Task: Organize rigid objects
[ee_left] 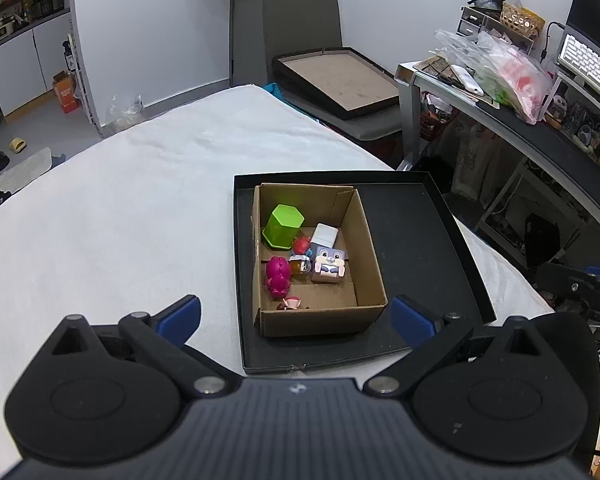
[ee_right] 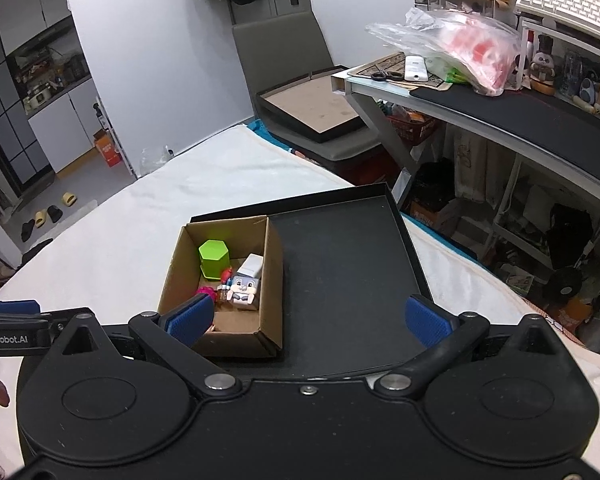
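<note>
Looks nearly done: toys, incl. the green six-sided plastic cup (ee_left: 283, 227), sit in the brown cardboard box (ee_left: 370, 252). Your left gripper (ee_left: 296, 318) & right gripper (ee_right: 309, 318) are both wide apart, holding nothing. Flat black tray (ee_right: 352, 280) beside the box is bare.

A white bed (ee_left: 140, 200) carries a black tray (ee_left: 420, 216).

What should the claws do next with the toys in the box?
Probably lower the open left claw into the cardboard box toward the pink toy. All the toys sit crowded there, the black tray beside it is bare, and both claws hold nothing.
</note>
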Available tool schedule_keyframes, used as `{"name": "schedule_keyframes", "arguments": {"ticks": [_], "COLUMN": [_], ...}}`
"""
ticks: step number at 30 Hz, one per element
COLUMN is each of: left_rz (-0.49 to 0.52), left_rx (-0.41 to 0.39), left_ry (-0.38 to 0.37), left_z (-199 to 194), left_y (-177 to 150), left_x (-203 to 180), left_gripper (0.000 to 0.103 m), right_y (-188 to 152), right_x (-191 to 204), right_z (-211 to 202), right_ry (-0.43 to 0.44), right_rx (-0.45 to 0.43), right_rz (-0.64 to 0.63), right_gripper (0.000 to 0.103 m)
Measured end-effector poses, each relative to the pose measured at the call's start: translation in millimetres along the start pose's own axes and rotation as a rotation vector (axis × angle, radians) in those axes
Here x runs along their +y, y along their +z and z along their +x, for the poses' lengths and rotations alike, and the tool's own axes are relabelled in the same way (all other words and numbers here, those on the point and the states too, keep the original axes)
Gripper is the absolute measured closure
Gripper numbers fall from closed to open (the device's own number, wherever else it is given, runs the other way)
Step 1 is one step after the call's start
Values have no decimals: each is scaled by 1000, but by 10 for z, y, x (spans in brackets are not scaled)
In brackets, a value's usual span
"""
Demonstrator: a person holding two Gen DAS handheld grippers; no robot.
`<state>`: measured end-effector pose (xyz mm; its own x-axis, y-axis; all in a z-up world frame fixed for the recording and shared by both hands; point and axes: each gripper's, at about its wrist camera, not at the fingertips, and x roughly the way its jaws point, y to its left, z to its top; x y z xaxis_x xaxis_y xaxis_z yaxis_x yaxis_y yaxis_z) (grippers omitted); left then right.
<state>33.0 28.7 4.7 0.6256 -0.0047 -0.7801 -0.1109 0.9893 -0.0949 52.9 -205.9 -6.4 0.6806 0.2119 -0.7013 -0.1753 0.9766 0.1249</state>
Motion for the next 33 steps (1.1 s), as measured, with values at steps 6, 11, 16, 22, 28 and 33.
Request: {"name": "schedule_keyframes", "arguments": {"ticks": [6, 11, 16, 22, 28, 33], "left_rz": [-4, -3, 7, 16, 19, 21], "left_rx": [8, 5, 5, 1, 0, 4], "left_ry": [-9, -3, 0, -3, -3, -5], "left_z": [22, 18, -3, -8, -1, 13], "left_y": [23, 38, 40, 56, 50, 46], "left_x": [-8, -8, -25, -56, -61, -91], "left_gripper": [2, 2, 2, 2, 2, 2], "right_y": [-4, -14, -13, -17, -24, -32], "right_x": [-2, -5, -10, -38, -50, -61], "right_z": [9, 24, 35, 47, 39, 42], "right_ry": [3, 5, -1, -3, -9, -11], "right_rx": [6, 13, 16, 18, 17, 24], "right_rz": [4, 8, 4, 20, 18, 18], "right_gripper": [0, 0, 0, 0, 0, 0]}}
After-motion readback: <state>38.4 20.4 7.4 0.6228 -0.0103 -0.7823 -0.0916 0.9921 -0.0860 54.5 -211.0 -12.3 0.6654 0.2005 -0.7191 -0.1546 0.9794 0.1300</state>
